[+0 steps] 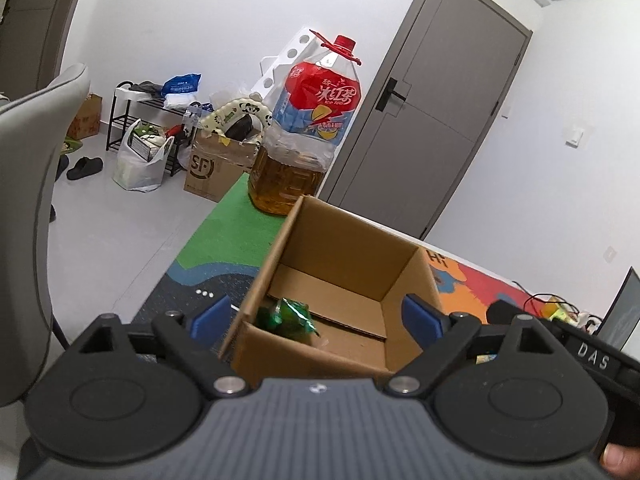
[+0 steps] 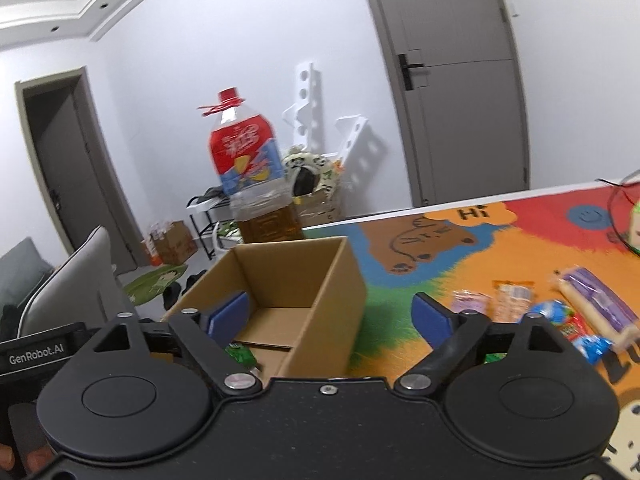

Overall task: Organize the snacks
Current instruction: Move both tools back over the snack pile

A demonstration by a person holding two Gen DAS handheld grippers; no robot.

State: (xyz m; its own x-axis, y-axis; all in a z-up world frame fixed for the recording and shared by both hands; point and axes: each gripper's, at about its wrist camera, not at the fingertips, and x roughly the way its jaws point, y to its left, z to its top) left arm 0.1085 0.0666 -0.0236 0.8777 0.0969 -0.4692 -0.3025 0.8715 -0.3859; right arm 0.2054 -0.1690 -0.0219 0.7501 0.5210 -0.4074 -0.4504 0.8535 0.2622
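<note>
My left gripper [image 1: 320, 316] sits closest to me, its blue pads [image 1: 210, 314] spread wide with nothing pressed between them; they straddle the near end of an open cardboard box [image 1: 340, 240]. Inside that box, in the near corner, lies a green snack packet [image 1: 288, 316], loose on the bottom flaps. My right gripper [image 2: 334, 316] is just as wide and holds nothing; its left pad [image 2: 228, 314] hangs over the box [image 2: 320, 280] while the right pad is out over the colourful mat [image 2: 420, 248] beside it. From this side the green packet [image 2: 240, 354] shows at the box's near end, partly behind my gripper's linkage. More snacks [image 2: 560, 316] lie on the mat to the right of the box, well apart from it: small wrapped packets, a blue one and a long purple pack, blurred. Beyond the box stands a large bottle of iced tea [image 1: 308, 128] with a red cap, near the mat's far edge. A grey chair back [image 1: 36, 200] rises at my left.
</note>
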